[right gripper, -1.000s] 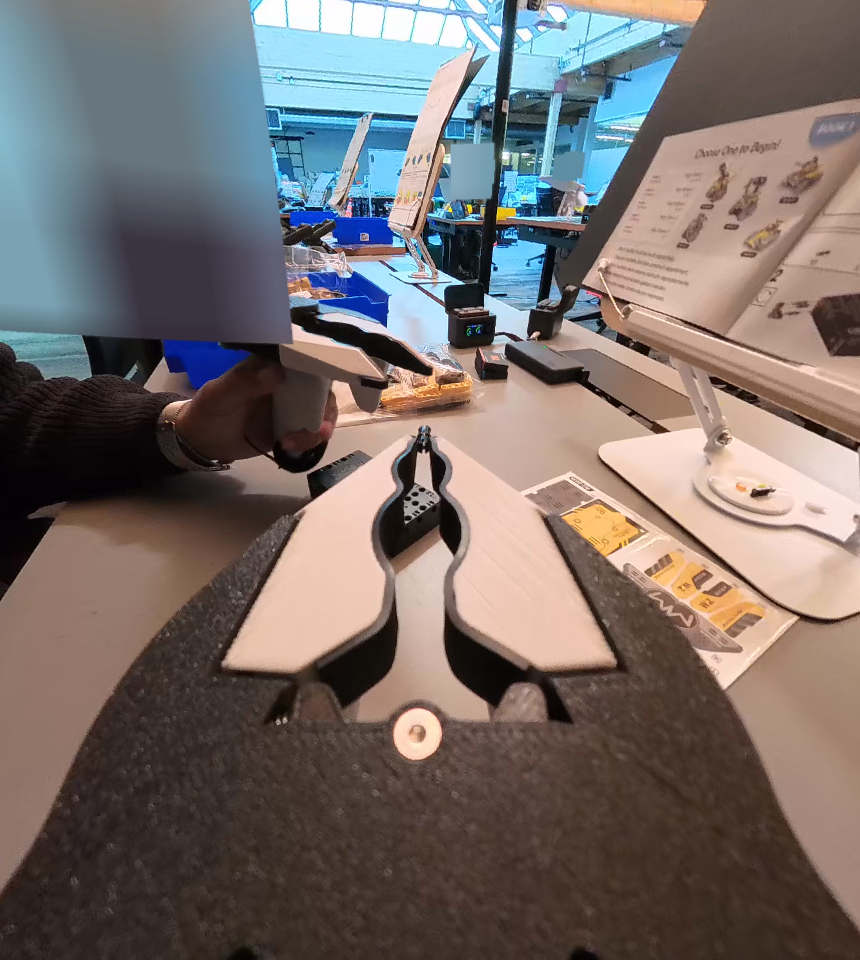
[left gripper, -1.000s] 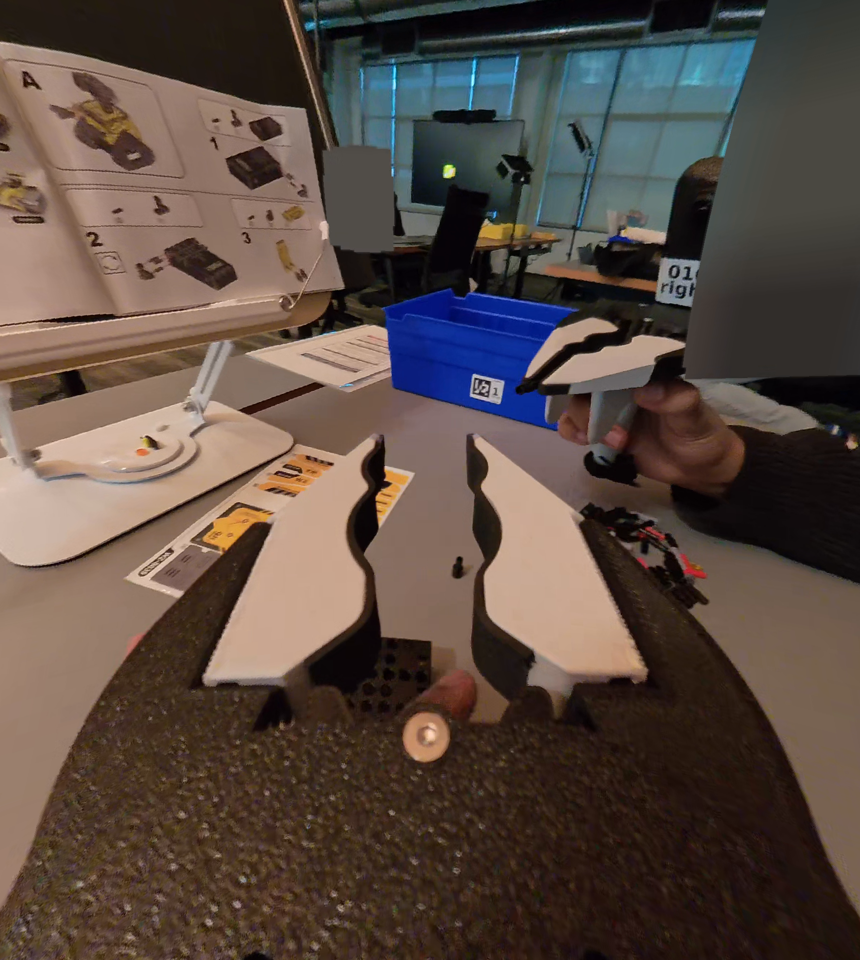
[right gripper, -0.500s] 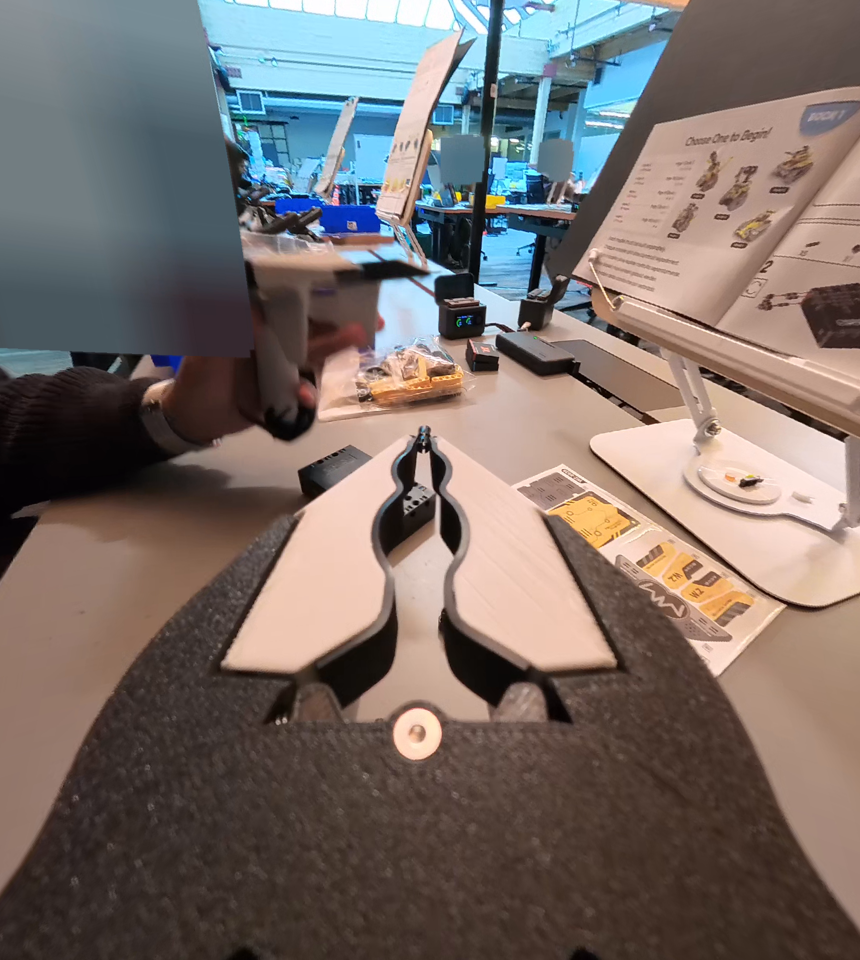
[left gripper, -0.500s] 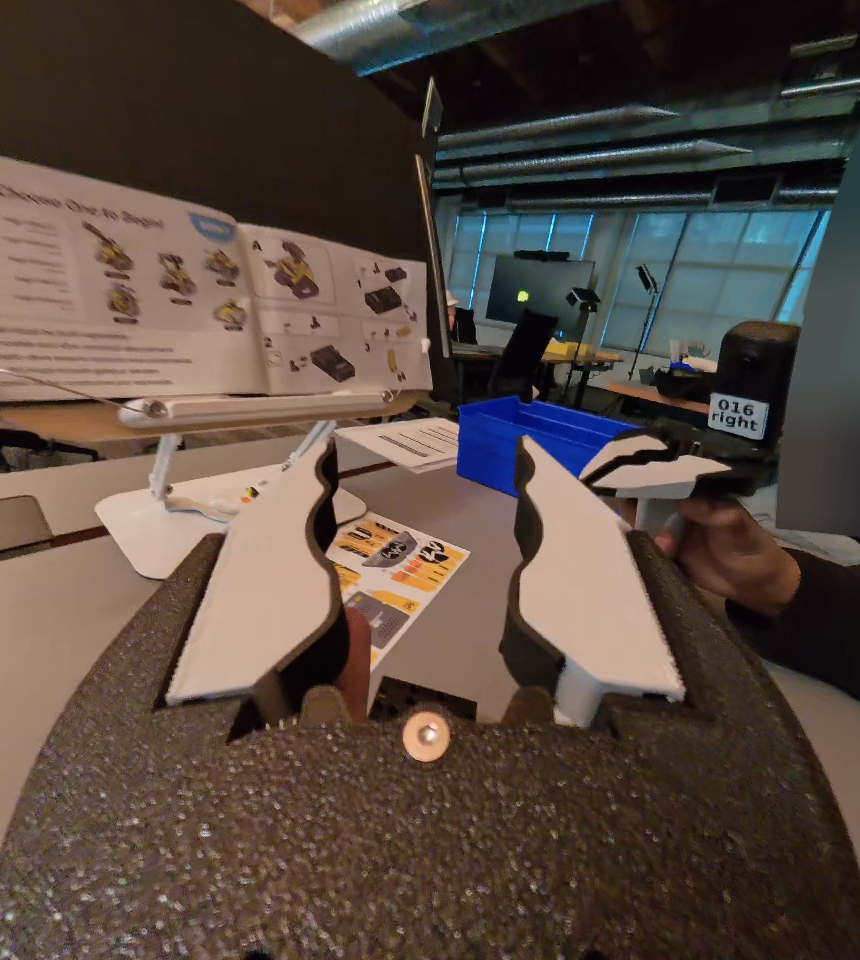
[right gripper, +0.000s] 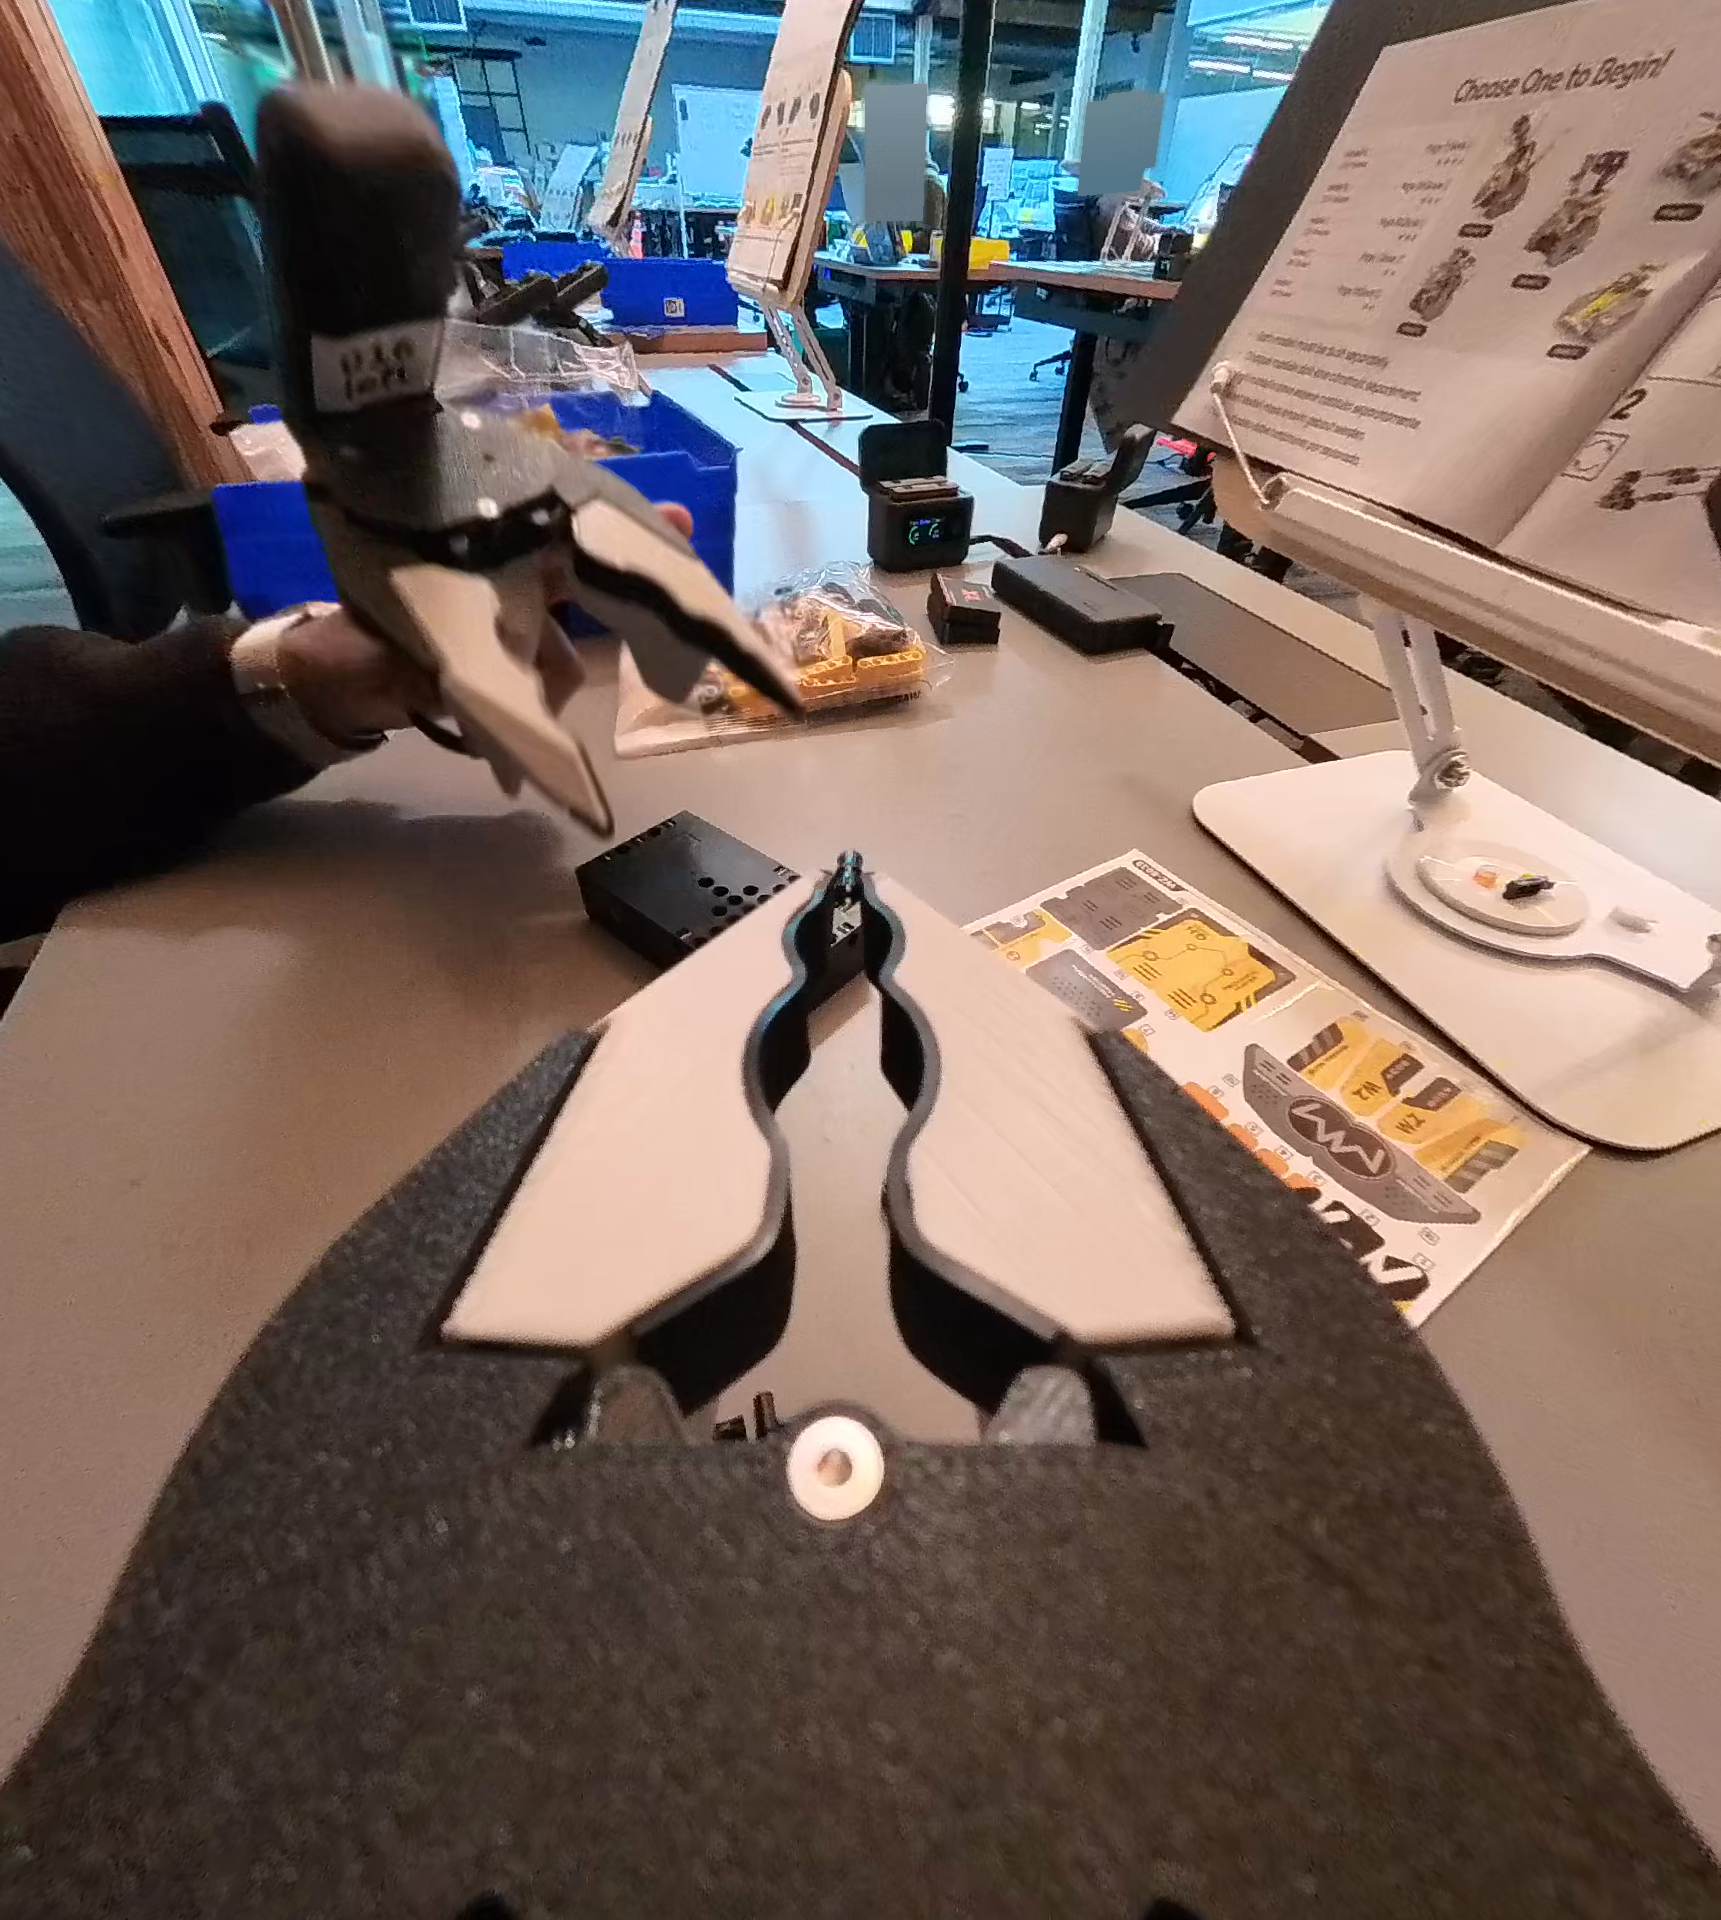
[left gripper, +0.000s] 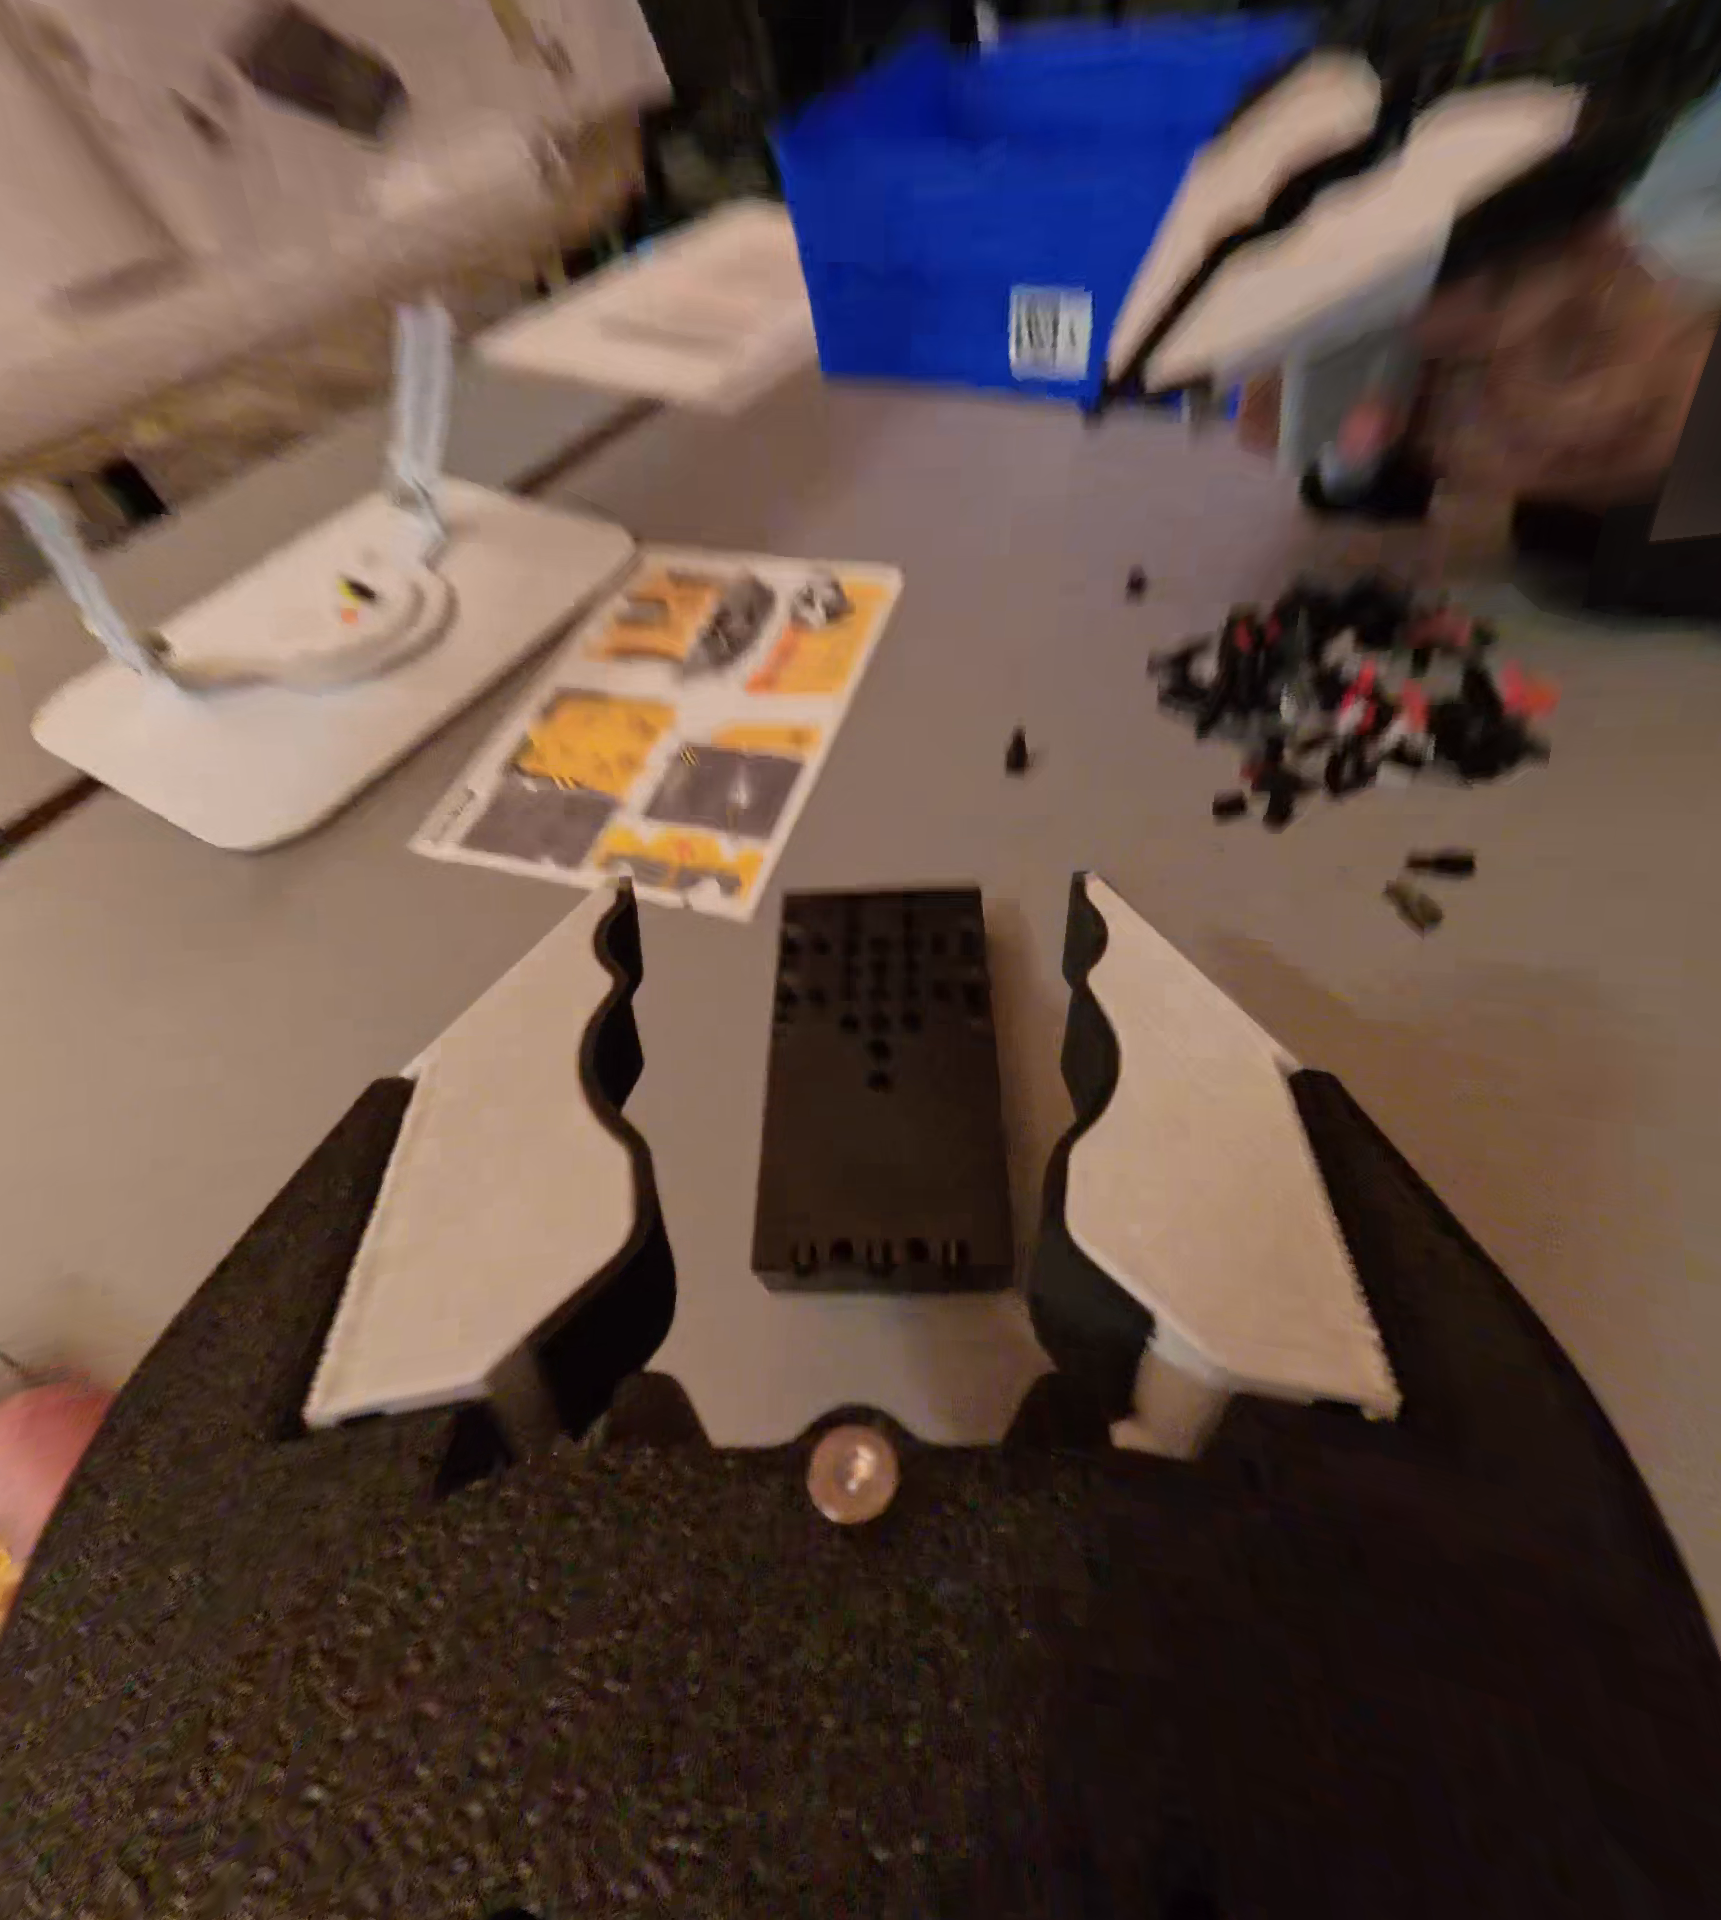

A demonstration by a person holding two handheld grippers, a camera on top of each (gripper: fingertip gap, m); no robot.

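My left gripper (left gripper: 851,888) is open wide and points down at the grey table (left gripper: 160,1039). A black block with holes (left gripper: 882,1091) lies flat between its fingers, with a gap on each side. In the right wrist view the left gripper (right gripper: 690,758) hangs just above that block (right gripper: 690,894). My right gripper (right gripper: 851,873) is shut on a small black pin (right gripper: 848,864) held at its tips, close to the block's near corner. It also shows blurred in the left wrist view (left gripper: 1126,374).
A pile of small black and red pieces (left gripper: 1355,707) lies right of the block. A sticker sheet (right gripper: 1251,1039) and a white book stand (right gripper: 1458,904) with an open booklet (right gripper: 1510,260) are beside it. A blue bin (left gripper: 960,208) and a bag of yellow pieces (right gripper: 835,644) stand farther off. Across from one pair of fingers to the other is roughly 12 cm.
My left gripper has tilted down from facing the room and opened wider, and now straddles the black block. My right gripper has stayed shut on the pin, nearly still.
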